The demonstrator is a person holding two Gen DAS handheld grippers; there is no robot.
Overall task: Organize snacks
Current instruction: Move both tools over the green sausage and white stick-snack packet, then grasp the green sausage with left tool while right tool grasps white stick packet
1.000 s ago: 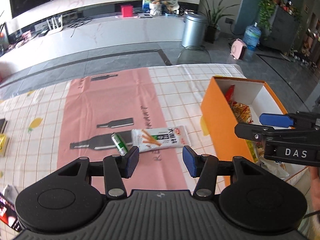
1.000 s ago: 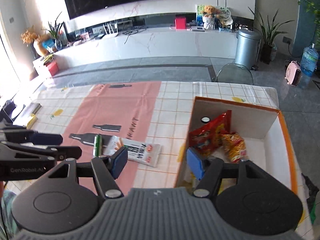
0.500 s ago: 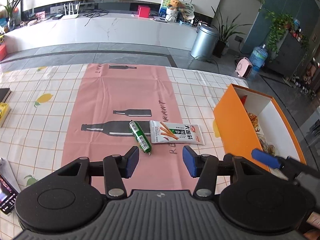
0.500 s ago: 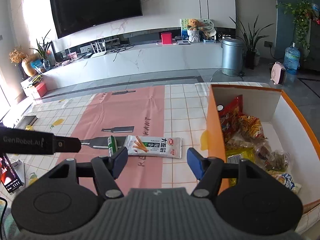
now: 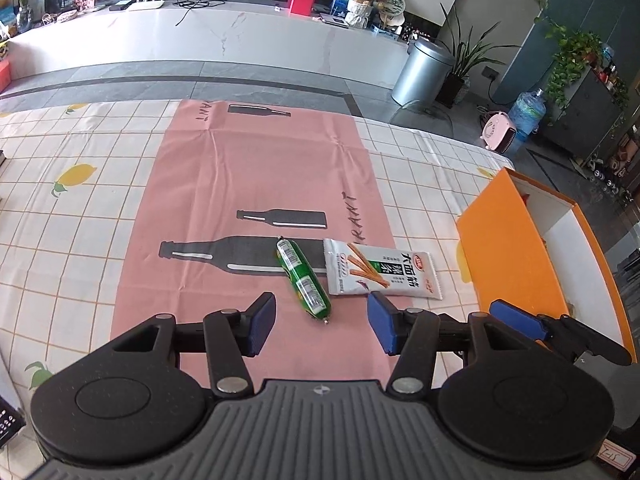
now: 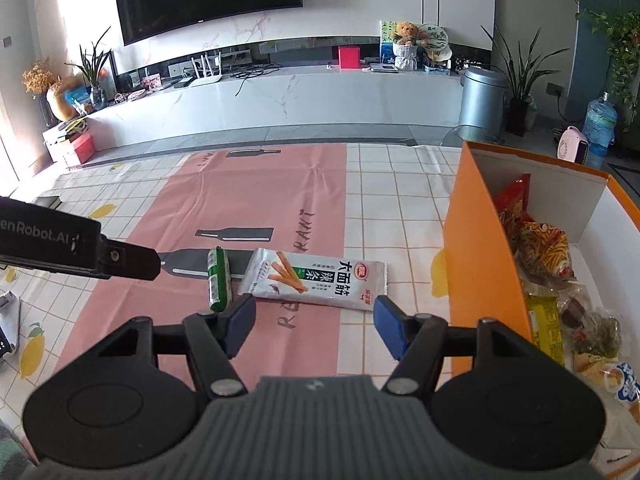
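Note:
A green sausage stick (image 5: 304, 276) and a silver noodle-snack packet (image 5: 380, 272) lie side by side on the pink runner. My left gripper (image 5: 322, 326) hovers just short of the sausage, its jaws opening, and the pads touch nothing. In the right wrist view the packet (image 6: 320, 280) lies just ahead of my right gripper (image 6: 314, 322), which is open and empty, with the sausage (image 6: 218, 280) by its left fingertip. The orange box (image 6: 480, 248) at the right holds several snack bags. The right gripper's blue pad (image 5: 520, 322) shows beside the box (image 5: 516, 248).
The table wears a checked lemon-print cloth (image 5: 80, 208) with a pink bottle-print runner (image 5: 260, 168). The left gripper's black body (image 6: 80, 252) crosses the left of the right wrist view. Dark items lie at the table's left edge (image 6: 6, 320). Floor and a white bench lie beyond.
Both grippers have sunk toward the table and closed in on the sausage and the packet, which now look larger. The left jaws stand slightly wider. The snacks have not moved.

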